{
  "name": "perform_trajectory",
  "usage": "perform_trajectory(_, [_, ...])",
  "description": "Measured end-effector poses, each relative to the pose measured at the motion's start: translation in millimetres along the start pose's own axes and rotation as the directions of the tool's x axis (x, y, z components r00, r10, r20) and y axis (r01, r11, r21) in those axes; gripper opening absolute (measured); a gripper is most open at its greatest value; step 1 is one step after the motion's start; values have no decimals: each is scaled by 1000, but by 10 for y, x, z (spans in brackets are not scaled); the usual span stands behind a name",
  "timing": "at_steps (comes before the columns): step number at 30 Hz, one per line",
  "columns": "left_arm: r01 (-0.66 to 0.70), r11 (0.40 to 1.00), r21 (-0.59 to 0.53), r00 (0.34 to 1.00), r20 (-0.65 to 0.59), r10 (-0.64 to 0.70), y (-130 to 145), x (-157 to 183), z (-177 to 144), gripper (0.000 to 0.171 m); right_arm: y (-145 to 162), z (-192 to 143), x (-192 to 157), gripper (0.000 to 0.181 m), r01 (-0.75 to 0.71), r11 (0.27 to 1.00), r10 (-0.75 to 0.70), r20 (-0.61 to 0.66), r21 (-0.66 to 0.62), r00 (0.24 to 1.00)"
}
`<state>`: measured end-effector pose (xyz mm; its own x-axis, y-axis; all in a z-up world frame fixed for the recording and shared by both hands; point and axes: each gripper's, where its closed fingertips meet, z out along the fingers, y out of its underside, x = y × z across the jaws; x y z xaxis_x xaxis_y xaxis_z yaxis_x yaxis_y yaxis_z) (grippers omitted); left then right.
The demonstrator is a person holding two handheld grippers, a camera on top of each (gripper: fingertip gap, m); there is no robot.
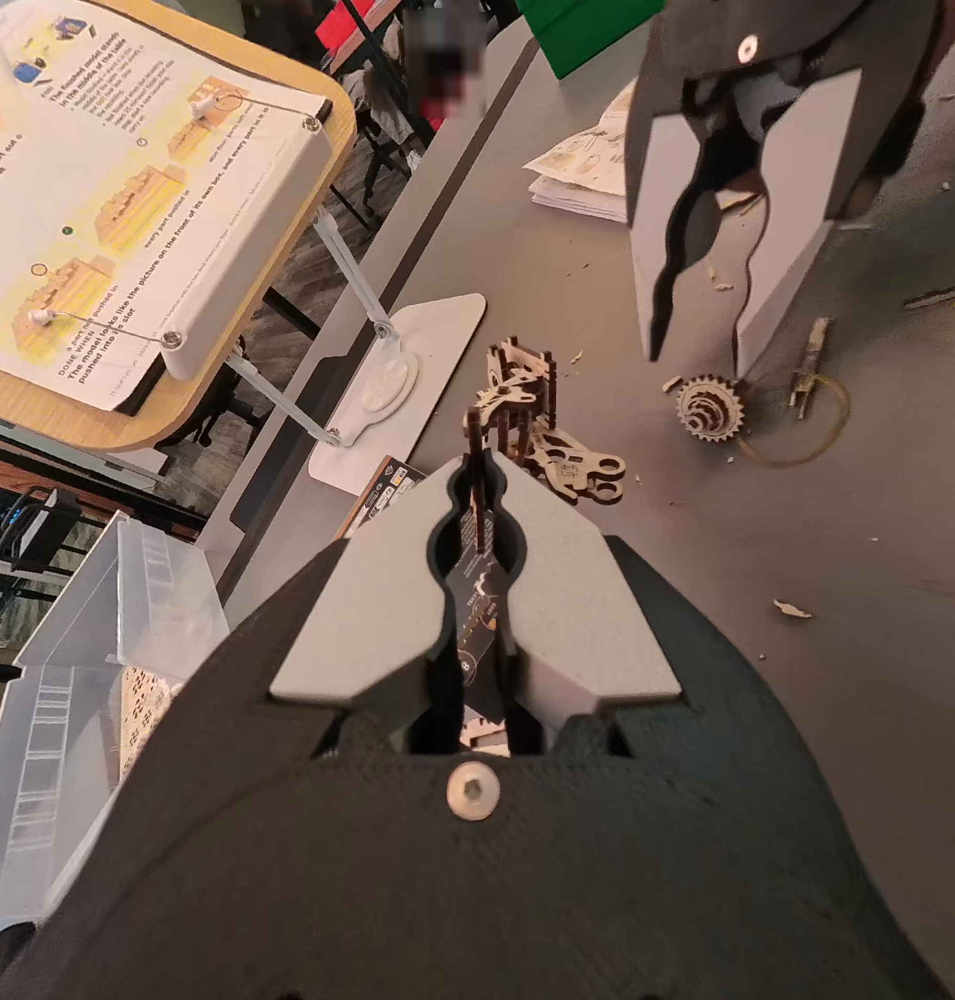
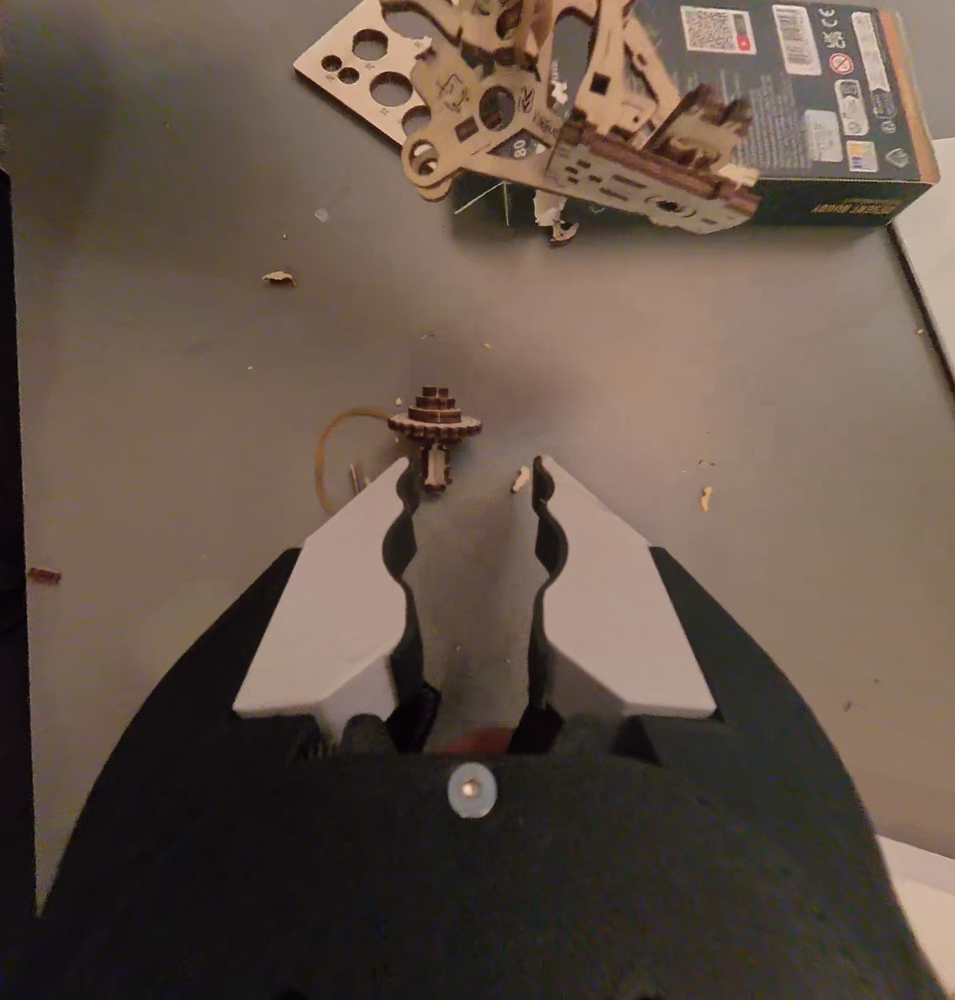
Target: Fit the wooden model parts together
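Pale tan wooden model, dark-edged gear, grey table.

The table looks matt grey and smooth. The gear and model are pale laser-cut wood with dark edges. The box is printed cardboard.

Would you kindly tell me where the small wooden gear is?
The wooden gear lies on the grey table beside a rubber band, just ahead of the open right claw.
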<state>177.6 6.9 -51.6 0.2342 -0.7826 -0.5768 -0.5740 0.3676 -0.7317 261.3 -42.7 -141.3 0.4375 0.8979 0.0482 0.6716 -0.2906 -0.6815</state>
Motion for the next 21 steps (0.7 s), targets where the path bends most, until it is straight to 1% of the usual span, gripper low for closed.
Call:
perform_trajectory(3, [4, 1000, -1, 1000, -4, -4, 20, 6, 2, 1, -125, -135, 9, 41, 77, 997, -77, 23, 18, 997])
perform_trajectory(5, [1, 1000, -5, 1000, -4, -1, 32, 4, 3, 1, -220, -163, -40, 45, 142, 990, -142, 54, -1, 988])
perform_trajectory(6, [0, 1000, -7, 1000, -5, 0, 38, 6, 4, 1, -259, -137, -59, 46, 177, 984, -176, 62, -26, 983])
perform_trajectory(8, [1, 1000, -10, 1000, -5, -1, 47, 3, 1, 1, -253, -40, -104, 49, 217, 968, -207, 89, -124, 974])
perform_trajectory(11, [-4, 1000, -17, 1000, -3, 4, 61, -8, -10, 1, -187, 122, -179, 55, 203, 948, -167, 156, -247, 973])
perform_trajectory(12, [-2, 1000, -18, 1000, -2, 2, 62, -14, -18, 0, -148, 167, -187, 52, 199, 939, -156, 168, -280, 973])
perform_trajectory(14, [10, 1000, -16, 1000, 2, -10, 65, -28, -31, 0, -64, 230, -153, 37, 209, 920, -164, 158, -331, 974])
perform_trajectory(15, [17, 1000, -15, 1000, 5, -17, 69, -39, -36, 0, -58, 248, -135, 26, 205, 922, -165, 145, -329, 976])
perform_trajectory(19, [65, 998, 5, 998, 7, -65, 68, -61, -34, 0, -135, 197, -110, 25, 131, 959, -99, 137, -251, 986])
perform_trajectory(21, [91, 996, 15, 996, 10, -91, 60, -79, -28, 0, -219, 123, -60, 24, 85, 979, -63, 120, -184, 991])
